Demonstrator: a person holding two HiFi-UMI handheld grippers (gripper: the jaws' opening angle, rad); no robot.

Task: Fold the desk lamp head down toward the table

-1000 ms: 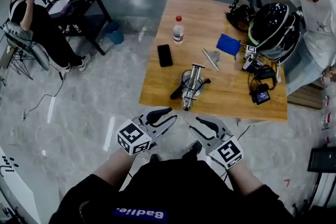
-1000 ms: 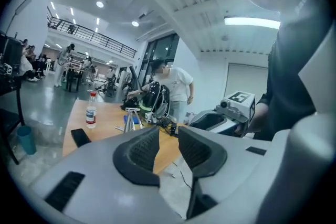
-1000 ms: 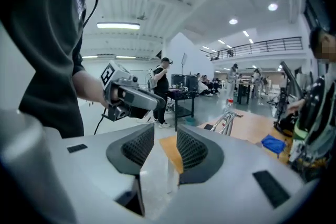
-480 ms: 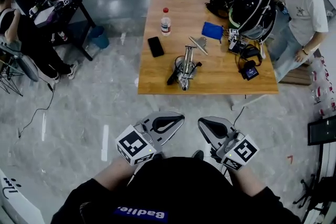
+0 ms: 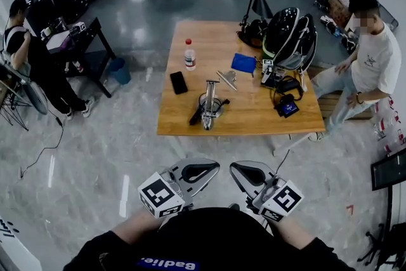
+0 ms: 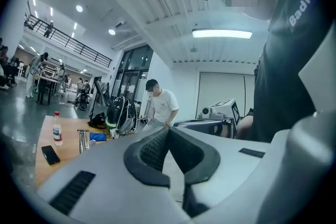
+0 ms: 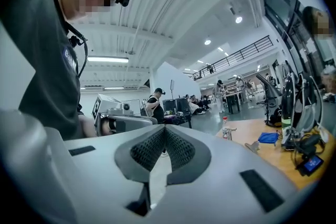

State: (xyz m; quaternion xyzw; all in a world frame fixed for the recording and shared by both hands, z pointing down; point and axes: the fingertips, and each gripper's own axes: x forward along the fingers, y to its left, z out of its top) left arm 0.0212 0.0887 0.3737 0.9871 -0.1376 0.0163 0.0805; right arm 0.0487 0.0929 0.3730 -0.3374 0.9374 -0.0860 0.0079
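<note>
The desk lamp (image 5: 208, 105) lies low on the wooden table (image 5: 254, 120), with its silver arm pointing at the near edge and its base behind it. It shows small in the left gripper view (image 6: 83, 139) and in the right gripper view (image 7: 228, 132). Both grippers hang close to my body, well short of the table. My left gripper (image 5: 216, 166) is shut with nothing in it, and its pads (image 6: 152, 149) meet. My right gripper (image 5: 233, 168) is shut and empty too, with its pads (image 7: 178, 149) together. Their tips point towards each other.
On the table are a water bottle (image 5: 189, 54), a black phone (image 5: 178, 82), a blue cloth (image 5: 243, 63), a black backpack (image 5: 288, 38) and a small screen device (image 5: 285, 106). A person in a white shirt (image 5: 371, 60) stands at its right end. A seated person (image 5: 32, 54) and a blue bin (image 5: 119, 70) are on the left.
Both grippers went from open to shut and drew in towards my body. The table and lamp now sit farther off in the head view.
</note>
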